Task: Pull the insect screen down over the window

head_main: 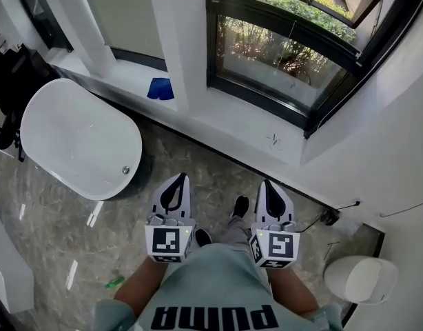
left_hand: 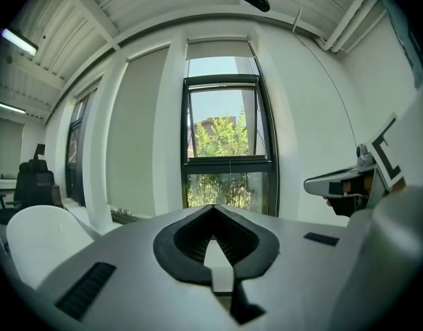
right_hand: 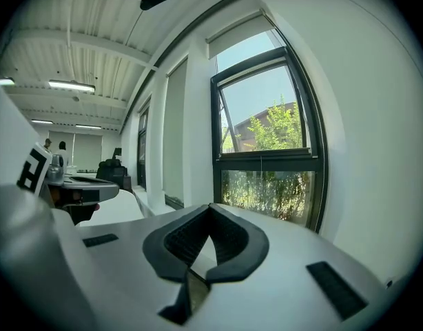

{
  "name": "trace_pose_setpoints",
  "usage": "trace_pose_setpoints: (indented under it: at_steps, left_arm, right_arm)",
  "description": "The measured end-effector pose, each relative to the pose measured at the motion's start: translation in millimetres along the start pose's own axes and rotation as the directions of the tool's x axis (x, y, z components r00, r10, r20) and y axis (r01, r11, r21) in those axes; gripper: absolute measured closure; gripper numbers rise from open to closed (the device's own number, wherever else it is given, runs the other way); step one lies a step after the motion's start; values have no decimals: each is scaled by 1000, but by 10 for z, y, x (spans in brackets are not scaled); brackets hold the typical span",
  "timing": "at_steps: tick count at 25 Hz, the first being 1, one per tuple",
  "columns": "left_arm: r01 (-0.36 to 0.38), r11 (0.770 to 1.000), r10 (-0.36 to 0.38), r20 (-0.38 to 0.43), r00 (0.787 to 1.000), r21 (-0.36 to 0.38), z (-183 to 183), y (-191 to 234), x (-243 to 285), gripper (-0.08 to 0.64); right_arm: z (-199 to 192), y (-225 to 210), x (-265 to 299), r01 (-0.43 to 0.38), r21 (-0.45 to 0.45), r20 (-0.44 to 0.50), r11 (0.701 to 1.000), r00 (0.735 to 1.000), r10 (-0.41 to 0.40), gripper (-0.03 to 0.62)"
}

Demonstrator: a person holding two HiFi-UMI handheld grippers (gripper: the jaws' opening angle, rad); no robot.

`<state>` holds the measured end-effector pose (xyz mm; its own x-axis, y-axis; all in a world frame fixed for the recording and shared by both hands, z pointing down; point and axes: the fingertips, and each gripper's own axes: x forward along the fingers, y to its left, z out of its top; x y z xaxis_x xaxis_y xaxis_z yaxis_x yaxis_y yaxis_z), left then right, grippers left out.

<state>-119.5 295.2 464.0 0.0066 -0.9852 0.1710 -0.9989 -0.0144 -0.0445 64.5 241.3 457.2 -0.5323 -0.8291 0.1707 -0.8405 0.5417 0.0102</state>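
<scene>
The black-framed window (head_main: 280, 54) stands ahead above a white sill (head_main: 232, 126), with greenery outside. In the left gripper view the window (left_hand: 229, 143) is straight ahead, with a pale band (left_hand: 218, 49) across its top and a thin cord (left_hand: 230, 167) hanging at mid-height. It also fills the right gripper view (right_hand: 266, 136). My left gripper (head_main: 177, 179) and right gripper (head_main: 270, 185) are held side by side at waist height, well short of the window. Both are shut with nothing between their jaws (left_hand: 213, 209) (right_hand: 210, 209).
A white bathtub (head_main: 80, 140) stands on the floor at the left. A blue object (head_main: 160, 88) lies on the sill. A white round bin (head_main: 363, 279) sits at the lower right, with a plug and cable (head_main: 328, 217) by the wall. A black chair (left_hand: 32, 178) stands far left.
</scene>
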Motion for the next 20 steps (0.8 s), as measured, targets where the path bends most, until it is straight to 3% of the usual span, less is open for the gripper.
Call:
trace_pose_setpoints:
  at_steps: [11,20]
  left_arm:
    - [-20,1000,20,31,999,-3,-35,63,-259,548]
    - [-16,1000,16,33,999,-2,-4,33,-172,548]
  right_arm:
    - [-71,233,-137,-29,-21,10,999,1000,30,588]
    - [-64,159,-79,-25,-24,9,999,1000,25,588]
